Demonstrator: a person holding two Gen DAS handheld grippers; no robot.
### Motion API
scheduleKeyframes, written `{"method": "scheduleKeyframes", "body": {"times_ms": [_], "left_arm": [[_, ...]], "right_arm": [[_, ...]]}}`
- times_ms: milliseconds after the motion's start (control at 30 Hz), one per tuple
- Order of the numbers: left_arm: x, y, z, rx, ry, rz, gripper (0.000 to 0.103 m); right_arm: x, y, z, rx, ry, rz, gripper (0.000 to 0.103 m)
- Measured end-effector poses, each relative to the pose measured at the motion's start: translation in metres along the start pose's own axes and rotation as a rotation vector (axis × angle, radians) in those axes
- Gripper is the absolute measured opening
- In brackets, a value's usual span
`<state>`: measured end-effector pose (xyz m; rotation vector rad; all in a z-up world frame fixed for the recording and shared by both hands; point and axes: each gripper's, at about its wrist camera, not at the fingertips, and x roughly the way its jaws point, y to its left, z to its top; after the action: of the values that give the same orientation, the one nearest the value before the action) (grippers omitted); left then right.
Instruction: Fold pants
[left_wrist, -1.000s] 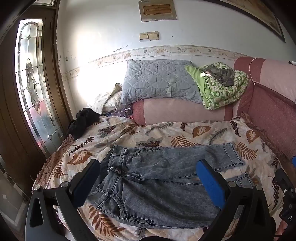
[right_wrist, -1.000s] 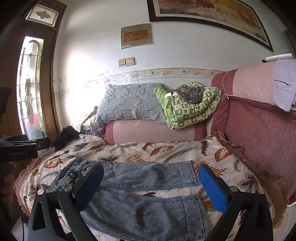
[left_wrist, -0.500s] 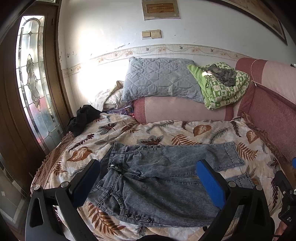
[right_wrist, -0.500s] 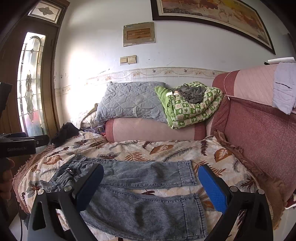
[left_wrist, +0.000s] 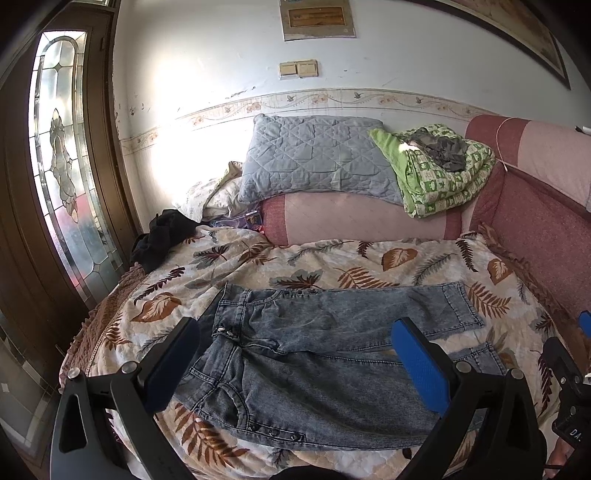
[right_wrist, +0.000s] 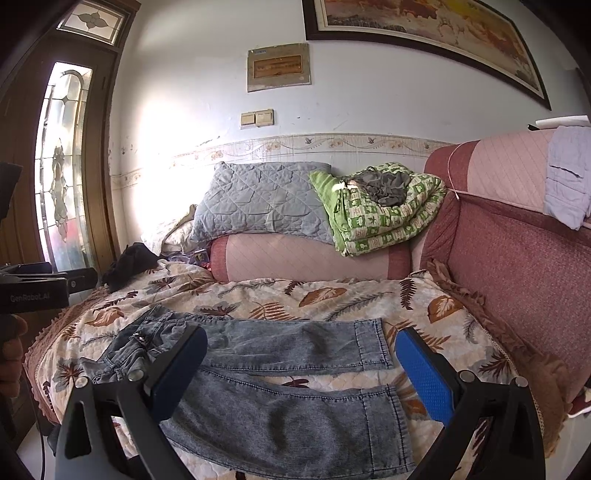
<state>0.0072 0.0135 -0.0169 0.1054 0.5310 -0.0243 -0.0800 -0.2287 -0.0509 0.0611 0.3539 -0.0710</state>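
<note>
Grey-blue denim pants lie flat on the leaf-print sofa cover, waist to the left, both legs spread to the right. They also show in the right wrist view. My left gripper is open and empty, held above the waist and upper legs. My right gripper is open and empty, held above the leg ends. Neither touches the pants. The left gripper's body shows at the left edge of the right wrist view.
A pink bolster with a grey pillow and green blanket lies behind. Black cloth sits at the back left. The red sofa arm bounds the right. A glass door stands left.
Both grippers have drawn back and risen slightly, so the pants sit a little farther off. The pants have not moved. Both grippers stay open.
</note>
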Motion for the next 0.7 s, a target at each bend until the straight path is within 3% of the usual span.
{"method": "scheduleKeyframes", "body": {"times_ms": [700], "left_arm": [[0.014, 0.007, -0.001, -0.01, 0.036, 0.001, 0.103]], "right_arm": [[0.007, 0.0, -0.002, -0.003, 0.023, 0.003, 0.103]]}}
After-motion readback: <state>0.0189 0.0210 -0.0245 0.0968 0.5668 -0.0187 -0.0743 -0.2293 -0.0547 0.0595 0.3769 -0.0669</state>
